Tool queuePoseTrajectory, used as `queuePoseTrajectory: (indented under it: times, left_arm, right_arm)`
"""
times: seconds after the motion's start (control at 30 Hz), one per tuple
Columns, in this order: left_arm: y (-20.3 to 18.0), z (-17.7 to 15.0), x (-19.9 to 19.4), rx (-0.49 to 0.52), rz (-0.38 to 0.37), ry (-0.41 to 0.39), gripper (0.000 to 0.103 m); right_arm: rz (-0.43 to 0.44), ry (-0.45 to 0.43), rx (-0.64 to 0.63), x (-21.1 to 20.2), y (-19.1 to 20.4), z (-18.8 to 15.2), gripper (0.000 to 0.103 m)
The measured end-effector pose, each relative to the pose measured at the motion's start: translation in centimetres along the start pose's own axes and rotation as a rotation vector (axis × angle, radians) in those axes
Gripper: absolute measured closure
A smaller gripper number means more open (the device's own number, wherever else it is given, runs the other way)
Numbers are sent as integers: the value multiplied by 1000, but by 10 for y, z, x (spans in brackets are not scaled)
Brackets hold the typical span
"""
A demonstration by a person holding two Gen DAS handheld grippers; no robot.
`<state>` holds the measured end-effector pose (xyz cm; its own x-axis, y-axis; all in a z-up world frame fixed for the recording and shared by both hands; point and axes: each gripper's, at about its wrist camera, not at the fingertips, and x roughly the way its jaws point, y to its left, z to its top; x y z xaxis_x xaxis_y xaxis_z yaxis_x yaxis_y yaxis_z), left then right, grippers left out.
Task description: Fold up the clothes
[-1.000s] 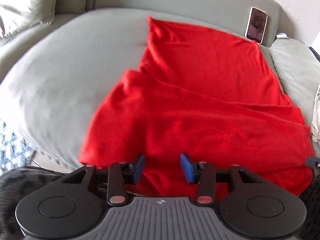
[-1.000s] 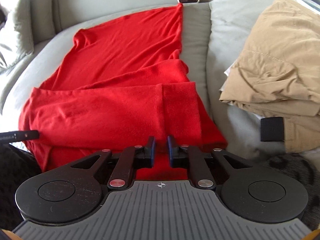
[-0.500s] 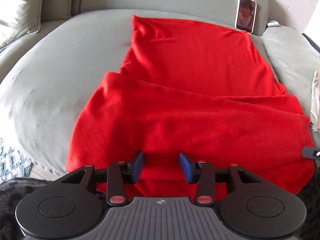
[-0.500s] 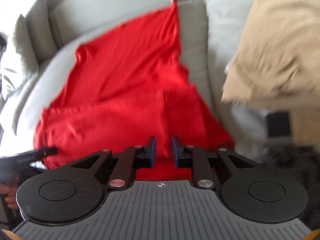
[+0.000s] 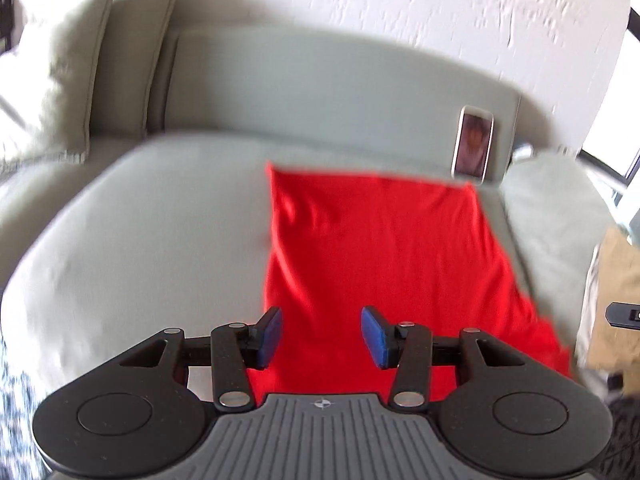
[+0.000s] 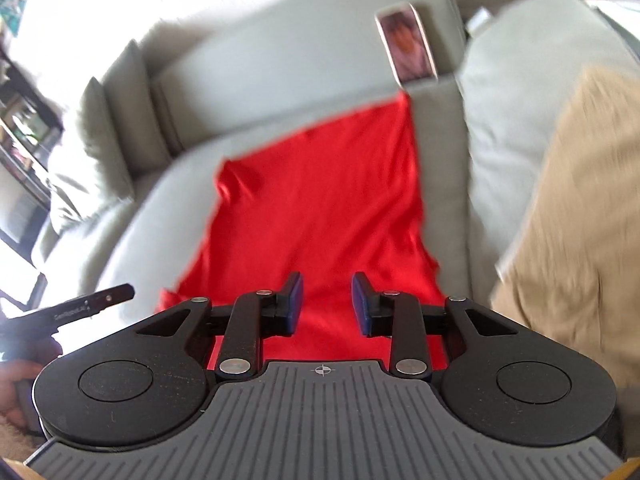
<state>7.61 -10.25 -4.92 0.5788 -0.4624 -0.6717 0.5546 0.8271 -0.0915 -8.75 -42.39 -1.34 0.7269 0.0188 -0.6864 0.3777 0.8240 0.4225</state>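
Soft, limp red knit garment (image 5: 384, 248) on grey sofa (image 5: 152, 216) is best pinched at near corners; both tools (image 5: 322, 330) (image 6: 327, 304) opening, nothing held.

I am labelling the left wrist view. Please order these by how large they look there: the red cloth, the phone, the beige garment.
1. red cloth, largest by far.
2. beige garment, cut by the picture's edge, so its true size is unsure.
3. phone, smallest, though farthest from the camera.
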Motion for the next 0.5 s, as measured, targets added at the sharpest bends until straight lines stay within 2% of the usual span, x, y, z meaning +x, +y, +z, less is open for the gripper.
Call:
queuePoseTrajectory:
  times: [0.1, 0.2, 0.27, 0.33, 0.4, 0.5]
  left_arm:
    - [3, 20, 6, 15, 2, -38, 55]
    - [7, 39, 22, 29, 9, -41, 49]
    - [11, 51, 36, 31, 8, -29, 49]
    - [18, 64, 53, 16, -4, -9, 44]
    - [26, 74, 73, -19, -1, 19, 43]
    - [37, 88, 104, -56, 5, 61, 44]
  right_arm:
    - [17, -43, -11, -3, 10, 23, 64]
    - [16, -62, 0, 4, 12, 44, 60]
    - [9, -67, 17, 13, 12, 59, 56]
    - [9, -62, 32, 24, 9, 74, 55]
    - [2, -55, 33, 39, 7, 88, 48]
    - [-43, -49, 54, 68, -4, 108, 48]
